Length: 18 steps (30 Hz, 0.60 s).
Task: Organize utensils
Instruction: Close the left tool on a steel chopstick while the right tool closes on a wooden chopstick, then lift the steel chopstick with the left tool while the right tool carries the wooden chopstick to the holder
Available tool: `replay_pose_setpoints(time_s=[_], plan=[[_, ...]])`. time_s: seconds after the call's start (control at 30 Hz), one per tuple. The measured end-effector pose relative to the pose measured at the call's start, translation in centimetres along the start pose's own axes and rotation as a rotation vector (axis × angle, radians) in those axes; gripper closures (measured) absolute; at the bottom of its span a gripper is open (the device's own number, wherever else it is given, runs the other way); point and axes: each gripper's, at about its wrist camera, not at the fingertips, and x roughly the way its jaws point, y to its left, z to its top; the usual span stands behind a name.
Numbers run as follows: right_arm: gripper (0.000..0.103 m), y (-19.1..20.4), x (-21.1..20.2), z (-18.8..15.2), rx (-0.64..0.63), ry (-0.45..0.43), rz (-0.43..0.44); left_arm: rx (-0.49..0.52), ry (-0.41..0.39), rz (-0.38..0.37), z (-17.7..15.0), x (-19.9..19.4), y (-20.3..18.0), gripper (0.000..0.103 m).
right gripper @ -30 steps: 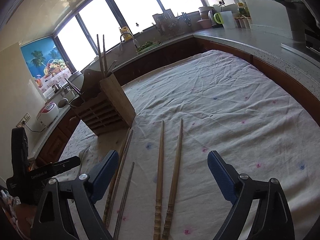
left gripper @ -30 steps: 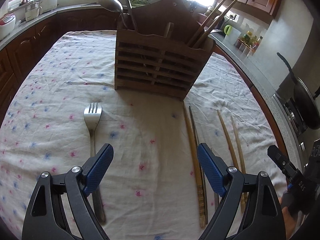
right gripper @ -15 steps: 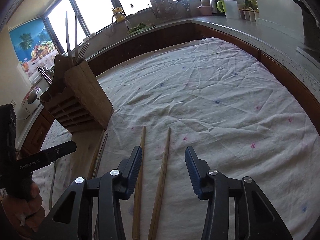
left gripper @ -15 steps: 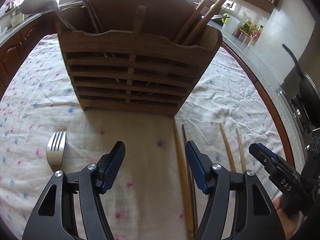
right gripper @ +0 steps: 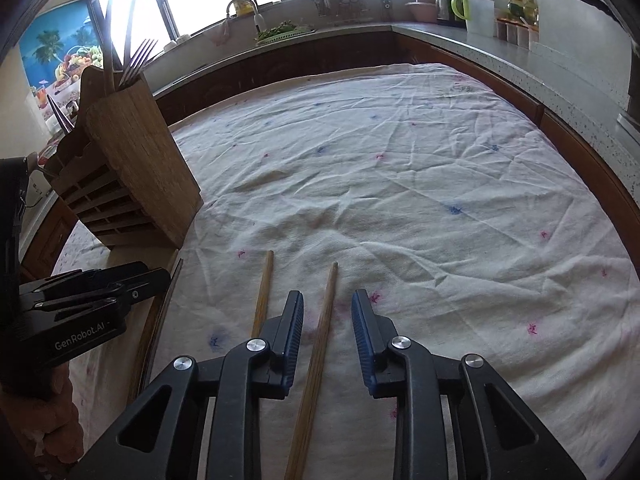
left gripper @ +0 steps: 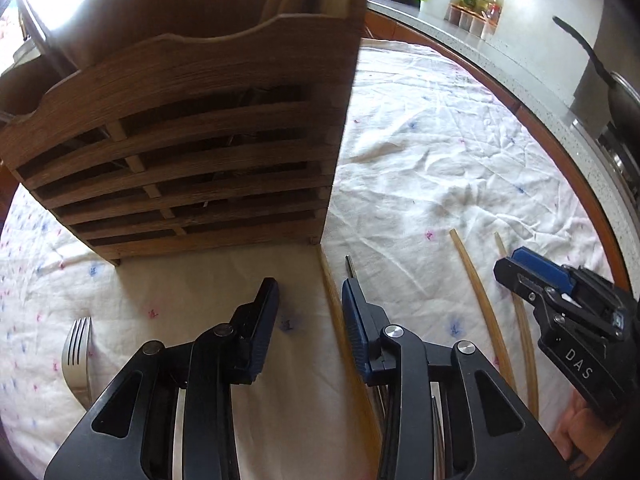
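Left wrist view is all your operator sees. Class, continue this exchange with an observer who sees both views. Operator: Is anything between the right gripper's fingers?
Observer: Yes. The right gripper, whose jaws have just been closing, straddles one wooden chopstick. Neither pad presses on it.
Operator: Where is its partner?
Observer: The other wooden chopstick lies on the cloth just outside the gripper's left finger.
Operator: What stands in the holder's top?
Observer: Fork tines rise from the wooden holder, beside two thin sticks.
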Motion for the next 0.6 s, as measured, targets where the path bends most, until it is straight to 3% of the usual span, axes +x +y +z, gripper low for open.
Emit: replay_pose_setpoints(time_s=[0.07,0.13,0.23,0.6], plan=[[0.078,0.5,0.1,0.0,-0.029,0.002,-0.023,0.039,-0.009,0.006,-0.3,-0.2,-0.6,0.084],[0.091,0.6,0.2,0.0,-0.043,0.003,-0.037,0.054,-0.006,-0.01,-0.5,-0.4,-0.8,0.093],[0.096,0.3,0.1,0.1,-0.031,0.005,-0.025,0.047,-0.003,-0.032,-0.8,-0.8,-0.3,0.095],[0.098,0.1,-3.1,-0.7,0.052,-0.035,0.062,-0.087,-0.021,-0.16,-3.7,-4.4,3.2,0.098]])
